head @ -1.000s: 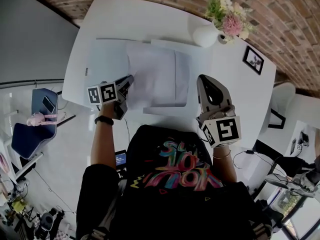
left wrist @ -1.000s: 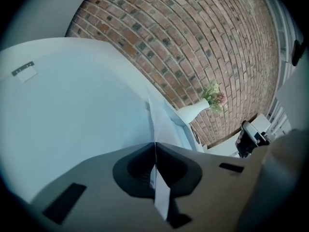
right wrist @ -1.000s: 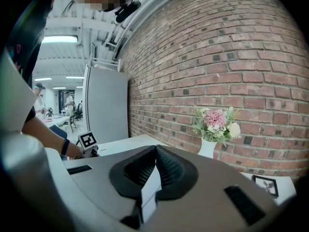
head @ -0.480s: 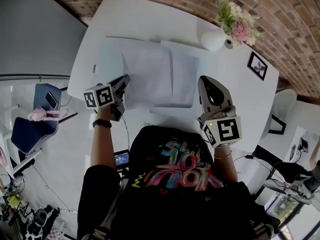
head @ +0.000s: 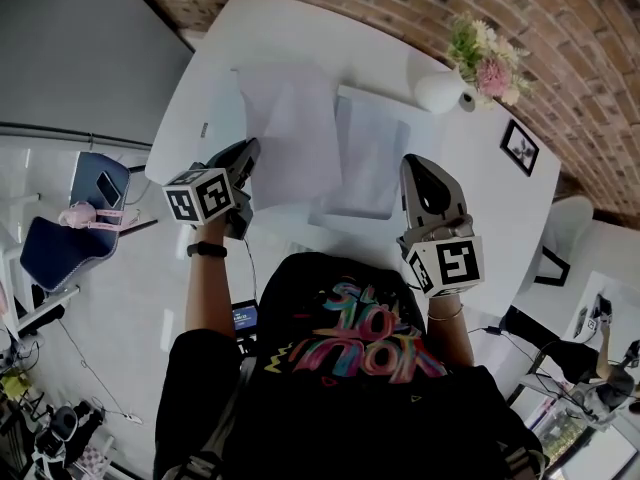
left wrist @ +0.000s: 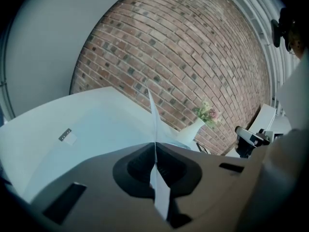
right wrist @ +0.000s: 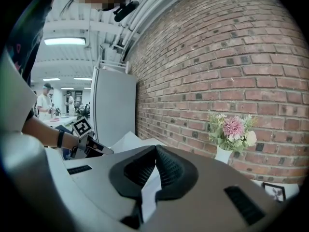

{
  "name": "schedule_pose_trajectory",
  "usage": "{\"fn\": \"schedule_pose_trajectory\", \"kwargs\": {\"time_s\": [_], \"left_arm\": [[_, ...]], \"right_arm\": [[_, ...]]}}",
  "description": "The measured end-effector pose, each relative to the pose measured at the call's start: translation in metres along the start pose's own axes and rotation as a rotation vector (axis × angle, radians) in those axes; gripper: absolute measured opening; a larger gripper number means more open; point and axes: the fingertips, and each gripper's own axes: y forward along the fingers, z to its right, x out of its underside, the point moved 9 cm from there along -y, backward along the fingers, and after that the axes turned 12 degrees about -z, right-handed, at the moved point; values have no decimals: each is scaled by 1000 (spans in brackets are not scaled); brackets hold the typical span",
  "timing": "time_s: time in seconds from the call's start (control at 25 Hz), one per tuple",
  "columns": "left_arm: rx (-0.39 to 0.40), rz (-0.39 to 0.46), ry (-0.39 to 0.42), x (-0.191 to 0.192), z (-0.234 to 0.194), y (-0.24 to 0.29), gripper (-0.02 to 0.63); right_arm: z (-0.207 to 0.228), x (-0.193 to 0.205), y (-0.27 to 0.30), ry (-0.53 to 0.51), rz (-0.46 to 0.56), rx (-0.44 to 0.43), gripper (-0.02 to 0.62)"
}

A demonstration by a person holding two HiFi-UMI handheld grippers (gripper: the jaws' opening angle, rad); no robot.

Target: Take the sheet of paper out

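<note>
Two grippers were at the near edge of the white bench (head: 250, 28), both with their fingers clenched. The left gripper (head: 245, 158) (left wrist: 155, 149) had its fingers pressed together on the sheet of paper (head: 290, 128) (left wrist: 153, 112). In the left gripper view the sheet stood edge-on as a thin line rising straight ahead from between the fingers, and a strip of it trailed back below them. In the head view the sheet sloped up and away from those fingers, tilted off the bench.

The right gripper (head: 413, 165) (right wrist: 155, 151) also had its fingers closed, with a white edge pinched between them. That edge appeared to belong to the flat sheet (head: 372, 153) lying on the bench between the two pairs of fingers, just right of the raised paper.

Beyond the right fingers and a little to their right stood a white vase of flowers (head: 442, 90) (right wrist: 231, 132), near the brick wall (right wrist: 231, 47). A small picture frame (head: 520, 148) lay further right.
</note>
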Motion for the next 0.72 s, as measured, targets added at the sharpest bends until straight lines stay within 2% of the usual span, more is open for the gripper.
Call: {"fn": "schedule_pose_trajectory", "kwargs": {"time_s": [0.4, 0.72], "left_arm": [[-55, 111, 138, -15, 48, -17, 21], [-83, 216, 310, -34, 107, -31, 21]], "right_arm": [[3, -5, -12, -2, 35, 4, 20], [9, -16, -20, -9, 70, 22, 20]]}}
